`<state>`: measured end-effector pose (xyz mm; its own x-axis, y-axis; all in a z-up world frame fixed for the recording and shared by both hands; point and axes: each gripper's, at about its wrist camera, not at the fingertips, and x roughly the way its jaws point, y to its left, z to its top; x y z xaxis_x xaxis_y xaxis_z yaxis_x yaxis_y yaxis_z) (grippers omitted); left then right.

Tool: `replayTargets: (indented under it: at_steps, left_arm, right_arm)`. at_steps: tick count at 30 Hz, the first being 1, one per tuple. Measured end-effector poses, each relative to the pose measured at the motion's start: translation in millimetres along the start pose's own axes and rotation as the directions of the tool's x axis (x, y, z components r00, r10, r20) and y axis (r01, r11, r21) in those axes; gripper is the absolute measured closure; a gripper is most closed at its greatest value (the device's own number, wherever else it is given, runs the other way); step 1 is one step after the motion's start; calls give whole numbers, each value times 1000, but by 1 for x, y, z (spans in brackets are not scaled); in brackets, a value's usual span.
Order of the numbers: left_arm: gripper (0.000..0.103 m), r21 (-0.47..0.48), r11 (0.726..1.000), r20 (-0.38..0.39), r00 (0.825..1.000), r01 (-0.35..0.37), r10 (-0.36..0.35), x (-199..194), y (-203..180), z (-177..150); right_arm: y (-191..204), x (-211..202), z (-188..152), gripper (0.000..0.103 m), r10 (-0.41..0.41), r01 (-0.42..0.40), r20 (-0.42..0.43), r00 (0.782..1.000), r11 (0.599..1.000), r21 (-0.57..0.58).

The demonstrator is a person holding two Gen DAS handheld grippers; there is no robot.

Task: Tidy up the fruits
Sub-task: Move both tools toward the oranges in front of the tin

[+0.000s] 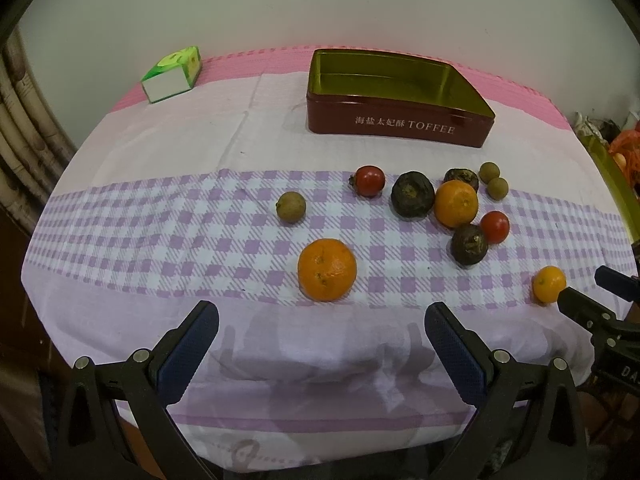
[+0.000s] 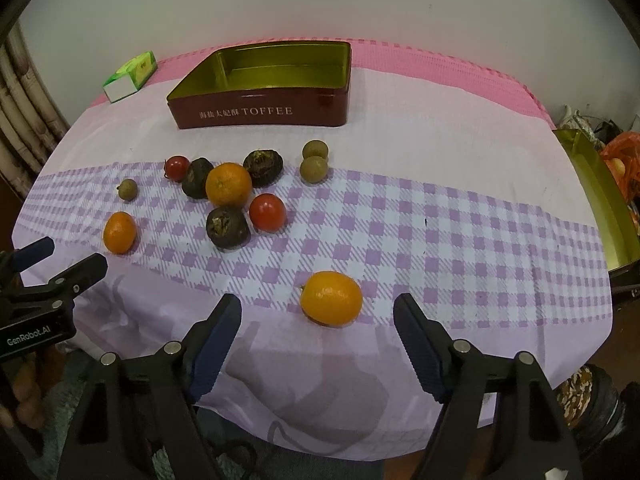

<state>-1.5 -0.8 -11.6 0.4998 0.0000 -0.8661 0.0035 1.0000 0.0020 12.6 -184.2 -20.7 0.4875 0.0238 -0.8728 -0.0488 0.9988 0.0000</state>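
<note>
Fruits: oranges, red tomatoes, dark wrinkled fruits and small brown-green ones are lying loose on the checked cloth (image 1: 160, 240)
Near orange (image 2: 331, 298): sitting just ahead of the right gripper (image 2: 318, 312)
Tin (image 1: 396, 96): standing open behind them
Left gripper (image 1: 322, 320): gaping, grasping nothing
Right gripper: spread wide, empty
Right view only: hand (image 2: 24, 396) showing at left edge

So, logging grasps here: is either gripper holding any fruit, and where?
Nothing is held. Left gripper and right gripper are open; the small orange citrus fruit lies free.
</note>
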Motion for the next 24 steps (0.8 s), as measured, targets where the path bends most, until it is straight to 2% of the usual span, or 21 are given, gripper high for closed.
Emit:
replayTargets:
  at_steps: [24]
  left_arm:
    - [1, 9, 1000, -13, 1000, 1, -1, 5, -2, -4]
  right_arm:
    - [0, 2, 0, 29, 11, -11, -11, 1000, 1000, 9]
